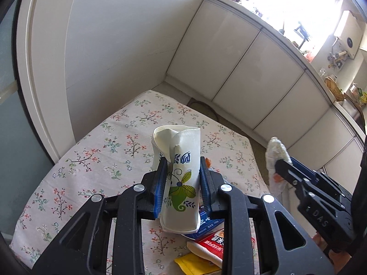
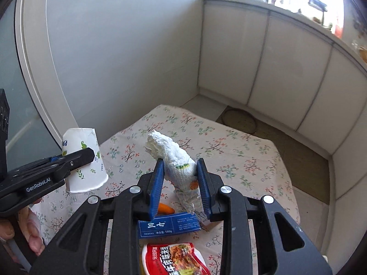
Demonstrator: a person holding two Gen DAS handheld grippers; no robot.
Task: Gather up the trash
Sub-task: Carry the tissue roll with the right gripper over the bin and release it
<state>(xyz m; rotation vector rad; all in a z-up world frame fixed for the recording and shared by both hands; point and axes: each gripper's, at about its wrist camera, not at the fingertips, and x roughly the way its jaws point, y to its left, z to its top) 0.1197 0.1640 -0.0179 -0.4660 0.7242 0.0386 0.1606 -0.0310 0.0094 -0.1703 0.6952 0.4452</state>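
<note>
My left gripper is shut on a crumpled white paper cup with green leaf print and holds it above the floral-cloth table. The cup also shows in the right wrist view, at the left. My right gripper is shut on a crumpled white paper towel and holds it above the table. The towel also shows in the left wrist view, at the right. On the table below lie a blue box, a red snack packet, a yellow wrapper and an orange piece.
White cabinet doors run along the back and right under a cluttered counter. A white wall and door frame stand at the left. A round dark hoop lies on the floor beyond the table. A hand holds the left gripper.
</note>
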